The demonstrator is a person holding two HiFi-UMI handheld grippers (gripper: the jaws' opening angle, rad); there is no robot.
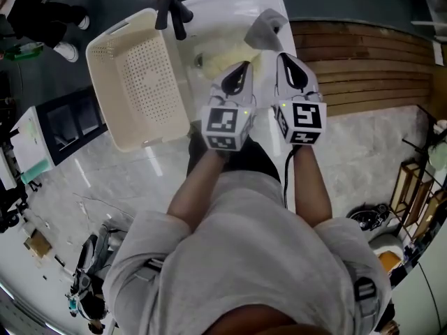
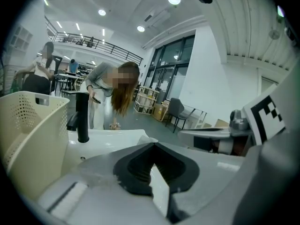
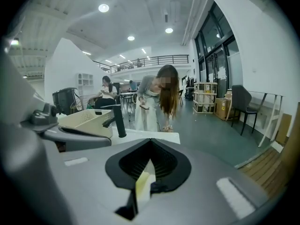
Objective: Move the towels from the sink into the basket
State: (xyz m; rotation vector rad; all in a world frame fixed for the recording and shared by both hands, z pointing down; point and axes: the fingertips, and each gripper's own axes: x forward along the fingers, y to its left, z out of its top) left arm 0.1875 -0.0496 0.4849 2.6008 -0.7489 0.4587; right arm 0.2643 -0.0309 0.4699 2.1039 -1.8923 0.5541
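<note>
A pale yellow towel (image 1: 218,58) lies in the white sink (image 1: 216,9), and a grey towel (image 1: 267,28) is draped at the sink's far right rim. The cream perforated basket (image 1: 112,96) stands directly left of the sink and looks empty. My left gripper (image 1: 244,65) and right gripper (image 1: 283,56) hover side by side over the sink's near edge, pointing at the towels. Both are shut with nothing held. In the left gripper view the shut left gripper (image 2: 153,144) has the basket (image 2: 28,125) at its left. Through the slit of the right gripper (image 3: 151,140) a strip of yellow towel (image 3: 142,184) shows.
A black faucet (image 1: 172,12) rises at the sink's far side, between basket and basin. Wooden slats (image 1: 363,61) run along the right of the sink. A person (image 3: 157,102) stands on the floor beyond the sink. Shelves and chairs line the far windows.
</note>
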